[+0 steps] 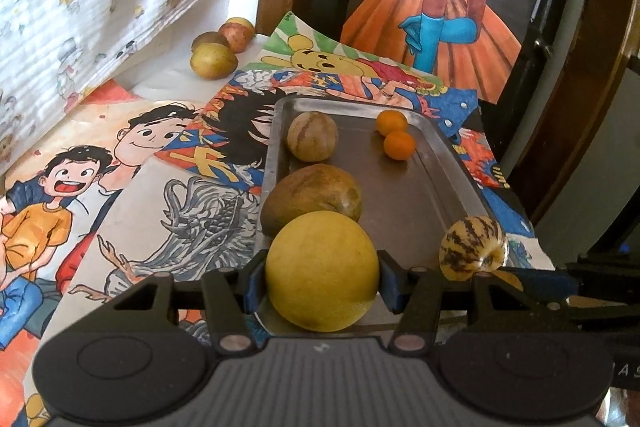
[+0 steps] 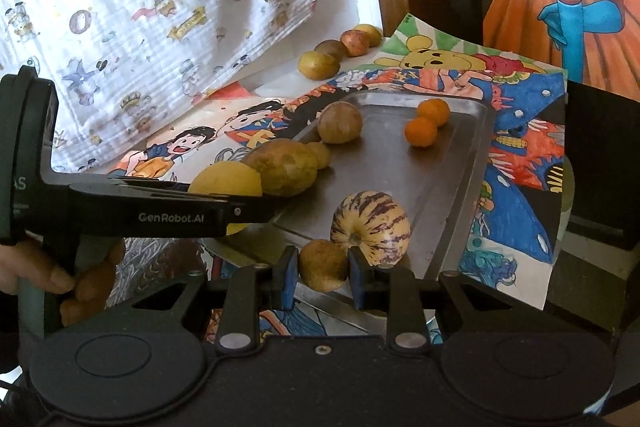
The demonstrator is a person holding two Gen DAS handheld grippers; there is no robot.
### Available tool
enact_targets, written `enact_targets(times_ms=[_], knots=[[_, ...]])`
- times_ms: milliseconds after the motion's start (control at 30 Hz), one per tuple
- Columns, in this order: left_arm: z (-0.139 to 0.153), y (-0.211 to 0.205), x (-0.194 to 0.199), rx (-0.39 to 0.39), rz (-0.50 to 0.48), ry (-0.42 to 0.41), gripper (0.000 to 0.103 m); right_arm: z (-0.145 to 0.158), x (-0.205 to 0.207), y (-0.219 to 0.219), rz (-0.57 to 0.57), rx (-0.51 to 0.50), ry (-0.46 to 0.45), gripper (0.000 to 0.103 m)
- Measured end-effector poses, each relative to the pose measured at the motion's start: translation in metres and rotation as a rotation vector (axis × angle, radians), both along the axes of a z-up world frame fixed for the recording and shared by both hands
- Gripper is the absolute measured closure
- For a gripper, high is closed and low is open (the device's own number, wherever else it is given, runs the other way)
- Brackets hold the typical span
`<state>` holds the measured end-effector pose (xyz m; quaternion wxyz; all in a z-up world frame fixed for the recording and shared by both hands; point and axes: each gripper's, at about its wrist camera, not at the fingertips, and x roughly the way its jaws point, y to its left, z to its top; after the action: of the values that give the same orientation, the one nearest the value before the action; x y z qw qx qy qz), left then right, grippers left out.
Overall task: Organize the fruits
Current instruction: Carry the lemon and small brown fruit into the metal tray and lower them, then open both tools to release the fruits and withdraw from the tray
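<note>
My left tool (image 1: 322,285) grips the yellow fruit (image 1: 322,271) over the tray's (image 1: 404,195) near-left corner, its row of fruit running toward twelve o'clock, while my right tool (image 2: 323,273) grips a small brown fruit (image 2: 323,265) with the striped melon (image 2: 370,227) touching at one o'clock.

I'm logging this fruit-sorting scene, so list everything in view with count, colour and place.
Metal tray: one, silver-grey, on the drawings.
Yellow round fruit: one, in the left tool, at the tray's near edge.
Large brown fruit: one, on the tray behind the yellow one.
Round tan fruit: one, far left of the tray.
Small oranges: two, touching, far right of the tray.
Striped melon: one, cream with purple stripes, near right of the tray.
Small brown fruit: one, in the right tool.
Loose fruits: four, yellow-brown to reddish, beyond the tray by the cloth.
Cartoon drawings: several, multicoloured, covering the table.
Patterned cloth: one, white, hanging behind.
Left tool: black, shut.
Right tool: black, shut.
Hand: holding the left tool's handle.
</note>
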<state>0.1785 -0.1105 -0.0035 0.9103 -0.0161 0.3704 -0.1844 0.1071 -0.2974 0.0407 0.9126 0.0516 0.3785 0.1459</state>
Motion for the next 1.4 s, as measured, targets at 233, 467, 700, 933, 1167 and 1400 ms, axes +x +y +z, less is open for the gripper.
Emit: enact_targets(times_ms=[233,467,700,933,1167,1400], knots=[[0.0,-0.002,-0.002,0.023,-0.015,-0.004,0.043,-0.008,-0.007,-0.007,-0.051,-0.035,0.027,0.074],[-0.001,-0.006,-0.003,0.047,-0.019,-0.013,0.043,-0.014,-0.004,-0.013,-0.093,-0.039,0.036,0.074],[-0.001,-0.006,-0.003,0.056,-0.021,-0.014,0.043,-0.018,0.002,-0.013,-0.105,-0.038,0.043,0.074],[-0.001,-0.006,-0.004,0.055,-0.018,-0.014,0.042,-0.019,0.001,-0.013,-0.11,-0.032,0.043,0.074],[0.002,0.003,-0.005,0.017,0.006,-0.005,0.033,-0.015,-0.002,-0.013,-0.112,-0.03,0.039,0.065],[0.011,0.011,-0.015,-0.005,0.034,-0.033,0.019,-0.008,-0.009,-0.01,-0.111,-0.027,0.032,0.053]])
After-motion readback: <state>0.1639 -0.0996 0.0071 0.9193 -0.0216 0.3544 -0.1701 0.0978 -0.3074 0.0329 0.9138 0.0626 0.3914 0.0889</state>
